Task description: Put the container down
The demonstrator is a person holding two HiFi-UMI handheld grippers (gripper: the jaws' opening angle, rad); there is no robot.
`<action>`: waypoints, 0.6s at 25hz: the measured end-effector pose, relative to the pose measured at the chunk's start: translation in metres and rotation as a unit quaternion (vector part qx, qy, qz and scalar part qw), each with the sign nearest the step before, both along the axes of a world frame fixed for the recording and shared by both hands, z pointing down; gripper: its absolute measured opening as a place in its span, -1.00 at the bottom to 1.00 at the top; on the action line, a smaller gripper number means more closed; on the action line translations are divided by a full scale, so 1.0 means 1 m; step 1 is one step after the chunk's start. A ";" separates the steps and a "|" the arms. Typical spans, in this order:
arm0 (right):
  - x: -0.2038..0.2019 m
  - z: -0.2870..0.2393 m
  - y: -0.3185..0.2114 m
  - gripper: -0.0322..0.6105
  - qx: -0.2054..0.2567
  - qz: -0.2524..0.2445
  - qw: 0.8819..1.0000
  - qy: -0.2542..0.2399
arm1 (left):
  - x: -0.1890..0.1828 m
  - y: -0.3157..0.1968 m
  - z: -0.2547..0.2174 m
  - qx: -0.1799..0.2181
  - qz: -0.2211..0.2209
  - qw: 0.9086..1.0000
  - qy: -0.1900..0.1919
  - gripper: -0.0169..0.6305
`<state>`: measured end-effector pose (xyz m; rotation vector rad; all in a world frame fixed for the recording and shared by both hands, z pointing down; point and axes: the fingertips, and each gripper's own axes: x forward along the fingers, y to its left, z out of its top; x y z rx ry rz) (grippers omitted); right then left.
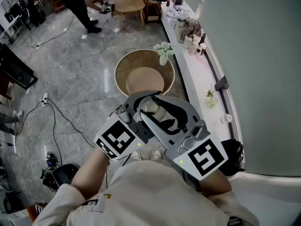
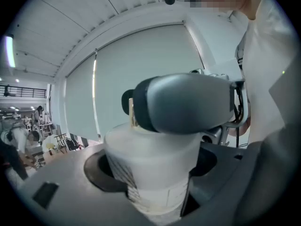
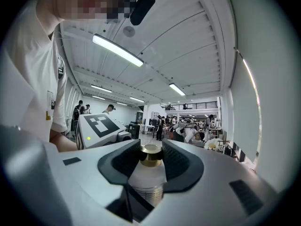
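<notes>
container (image 2: 150, 166) between left gripper (image 2: 151, 173) and right gripper (image 3: 150, 150), round table (image 1: 121, 74) beyond

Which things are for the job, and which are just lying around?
For the job: white plastic container with gold cap, gripped by left claw and right claw; maybe the round wooden table below.
Lying around: white vase of flowers; black floor cables.
</notes>
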<state>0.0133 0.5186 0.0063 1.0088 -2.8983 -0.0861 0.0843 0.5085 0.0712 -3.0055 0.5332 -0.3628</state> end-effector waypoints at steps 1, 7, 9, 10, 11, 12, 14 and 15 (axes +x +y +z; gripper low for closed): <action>0.000 0.000 0.000 -0.46 0.000 0.000 1.000 -0.001 | 0.000 0.000 0.000 0.000 0.000 1.000 0.000 0.13; 0.001 0.002 -0.001 -0.46 0.003 0.004 1.000 -0.007 | 0.000 -0.001 0.003 0.002 0.000 1.000 -0.007 0.13; 0.000 0.002 -0.002 -0.45 0.004 0.007 1.000 -0.008 | 0.000 -0.001 0.004 0.001 0.000 1.000 -0.007 0.13; 0.000 0.001 -0.001 -0.45 0.005 0.009 1.000 -0.008 | -0.001 -0.001 0.003 0.000 -0.001 1.000 -0.006 0.13; 0.000 0.001 -0.001 -0.45 0.004 0.009 1.000 -0.008 | -0.001 -0.001 0.003 0.000 0.000 1.000 -0.006 0.13; 0.001 0.001 -0.001 -0.45 0.004 0.009 1.000 -0.007 | 0.000 -0.001 0.003 0.000 0.000 1.000 -0.005 0.13; 0.005 0.002 -0.002 -0.45 0.003 0.009 1.000 -0.006 | 0.004 -0.001 0.003 0.001 0.000 1.000 -0.005 0.13; 0.008 0.002 -0.002 -0.45 0.003 0.008 1.000 -0.006 | 0.007 -0.002 0.003 0.001 0.000 1.000 -0.006 0.13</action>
